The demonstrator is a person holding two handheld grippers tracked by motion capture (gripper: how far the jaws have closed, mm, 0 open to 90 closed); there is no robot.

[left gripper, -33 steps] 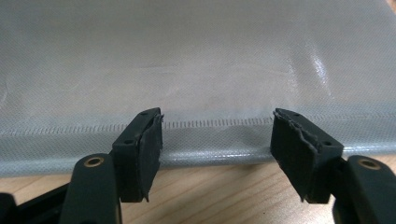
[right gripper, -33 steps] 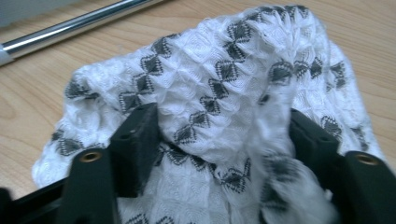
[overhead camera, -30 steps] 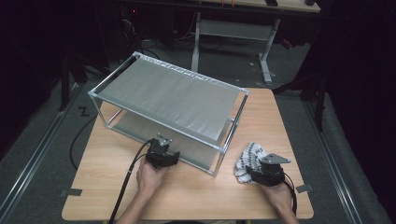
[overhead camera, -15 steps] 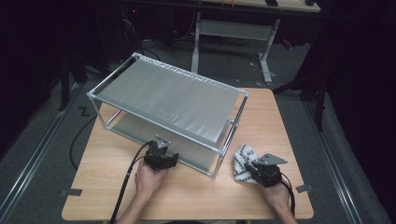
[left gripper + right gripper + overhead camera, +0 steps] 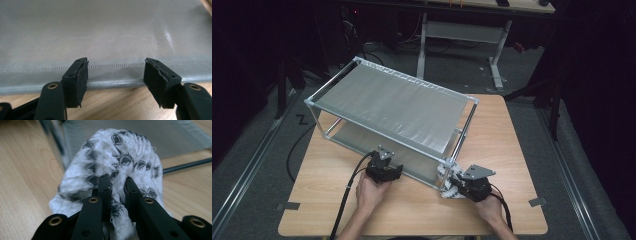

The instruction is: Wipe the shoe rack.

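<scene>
The right gripper (image 5: 117,185) is pinching the sock (image 5: 117,155), bunched between its just-closed jaws, beside the rack's (image 5: 392,102) corner. The left gripper (image 5: 116,72) is gaping, empty, at the rack's lower shelf.

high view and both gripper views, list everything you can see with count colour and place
rack: 1, silver metal frame with two grey fabric shelves, on the table's far left half
cloth: 1, white with black pattern, bunched at the rack's near right corner, pinched in the right gripper
table: 1, light wood, centre
desk: 1, pale frame, behind the table
tape marks: 2, grey, near table corners
left gripper: 1, black, jaws apart at the lower shelf's near edge, nothing between them
right gripper: 1, black, jaws just closed on the cloth
hands: 2, bottom edge, one per gripper
</scene>
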